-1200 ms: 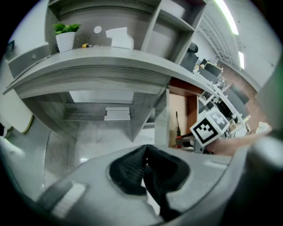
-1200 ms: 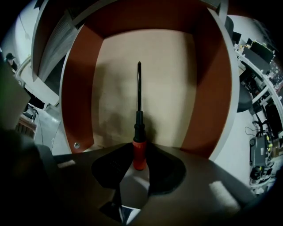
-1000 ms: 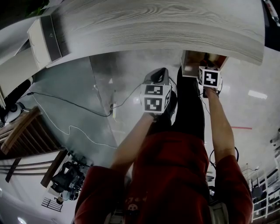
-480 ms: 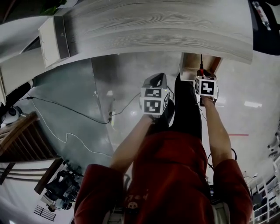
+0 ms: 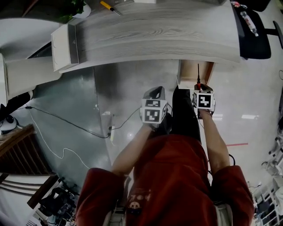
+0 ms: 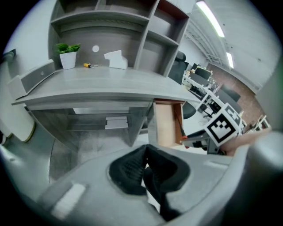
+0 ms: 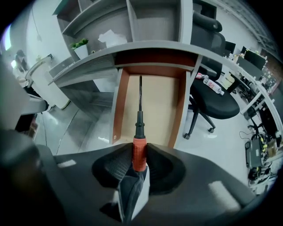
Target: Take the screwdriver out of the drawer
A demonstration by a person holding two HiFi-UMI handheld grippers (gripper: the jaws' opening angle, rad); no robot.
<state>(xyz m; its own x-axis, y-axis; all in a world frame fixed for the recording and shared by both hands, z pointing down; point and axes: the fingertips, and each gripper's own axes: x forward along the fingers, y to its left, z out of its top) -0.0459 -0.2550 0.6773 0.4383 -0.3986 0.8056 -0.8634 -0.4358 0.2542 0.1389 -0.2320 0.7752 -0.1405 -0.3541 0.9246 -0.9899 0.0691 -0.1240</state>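
Note:
My right gripper (image 7: 139,152) is shut on the red handle of the screwdriver (image 7: 139,132). Its black shaft points away from me, over the open wooden drawer (image 7: 150,103) below the desk. In the head view the screwdriver (image 5: 198,78) shows above the right gripper (image 5: 199,87), in front of the drawer (image 5: 188,73). My left gripper (image 5: 154,95) hangs to the left of the drawer, over the floor. In the left gripper view its dark pads (image 6: 132,170) meet with nothing between them, and the drawer (image 6: 167,123) is off to their right.
A grey wood-grain desk (image 5: 154,33) with shelves (image 6: 110,26) spans the back, bearing a potted plant (image 6: 67,54) and a small yellow tool (image 5: 108,6). A black office chair (image 7: 212,103) stands right of the drawer. Cables (image 5: 66,119) trail over the shiny floor.
Both grippers have risen. The right one has lifted the screwdriver up from the drawer, and more of the desk top has come into the head view.

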